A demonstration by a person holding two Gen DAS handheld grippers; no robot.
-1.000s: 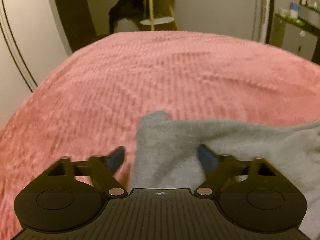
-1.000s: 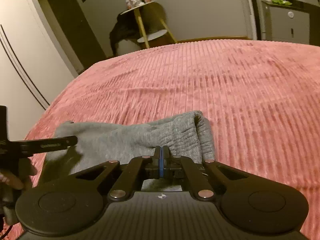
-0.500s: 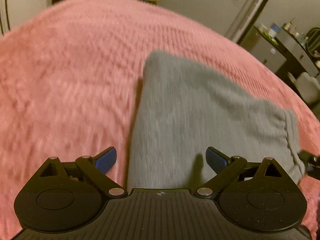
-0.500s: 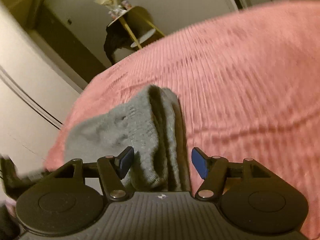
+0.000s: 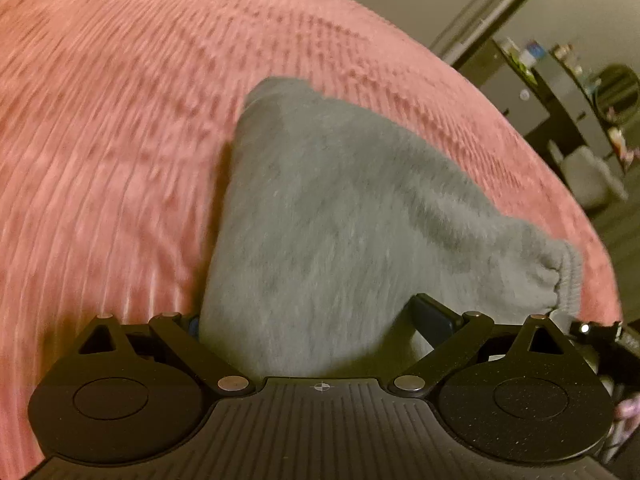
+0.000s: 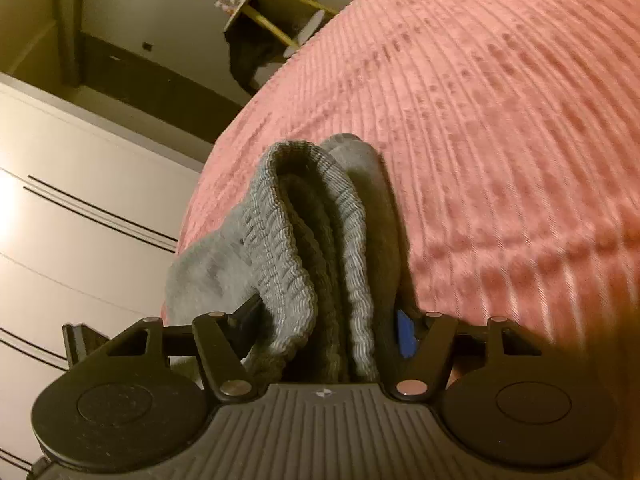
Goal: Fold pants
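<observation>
- Grey pants (image 5: 320,216), already folded into a thick bundle, lie on a pink ribbed bedspread (image 5: 112,152), near its nearer edge.
- Step in hand, as I judge it: taking hold of both ends of the bundle, for one more fold or to lift it away.
- Left gripper (image 5: 316,320): tilted steeply down at the plain end, jaws wide apart, cloth lying between them, not pinched.
- Right gripper (image 6: 326,324): tilted down and rolled to one side, at the ribbed waistband (image 6: 296,216). Its jaws have just been opening; they now stand apart with the stacked waistband layers between them. Whether the pads press the cloth is unclear.
- Next move calls for both jaws to close on every layer together, so none slips loose.
</observation>
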